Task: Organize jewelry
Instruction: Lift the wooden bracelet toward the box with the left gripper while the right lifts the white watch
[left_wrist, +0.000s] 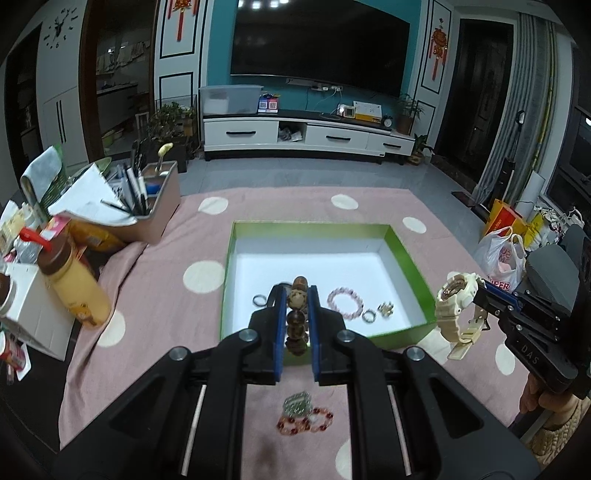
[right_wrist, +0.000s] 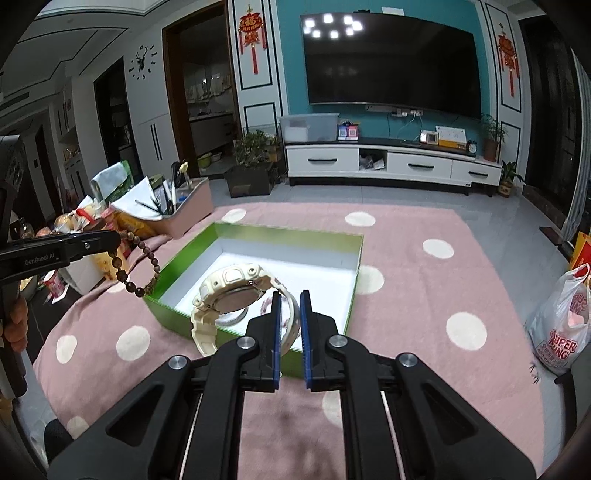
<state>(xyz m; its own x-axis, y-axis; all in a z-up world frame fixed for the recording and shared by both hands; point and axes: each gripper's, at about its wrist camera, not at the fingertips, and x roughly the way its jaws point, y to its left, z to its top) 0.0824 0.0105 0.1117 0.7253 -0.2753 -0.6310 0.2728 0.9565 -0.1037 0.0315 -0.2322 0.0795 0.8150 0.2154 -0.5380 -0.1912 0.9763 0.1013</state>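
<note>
A green box (left_wrist: 406, 254) with a white floor sits on the pink dotted cloth; it also shows in the right wrist view (right_wrist: 184, 254). Inside lie a pink bead bracelet (left_wrist: 345, 303), two rings (left_wrist: 259, 300) (left_wrist: 368, 316) and a gold piece (left_wrist: 386, 308). My left gripper (left_wrist: 298, 295) is shut on a brown wooden bead bracelet (left_wrist: 297, 321), held over the box's near edge; the beads hang from it in the right wrist view (right_wrist: 133, 273). My right gripper (right_wrist: 291, 297) is shut on the strap of a cream watch (right_wrist: 236, 291), right of the box in the left wrist view (left_wrist: 456, 301).
A red bead bracelet (left_wrist: 306, 424) and a green bead piece (left_wrist: 297, 402) lie on the cloth in front of the box. A pink organizer (left_wrist: 155, 206), bottle (left_wrist: 74, 288) and clutter crowd the left. A plastic bag (right_wrist: 561, 325) hangs at the right.
</note>
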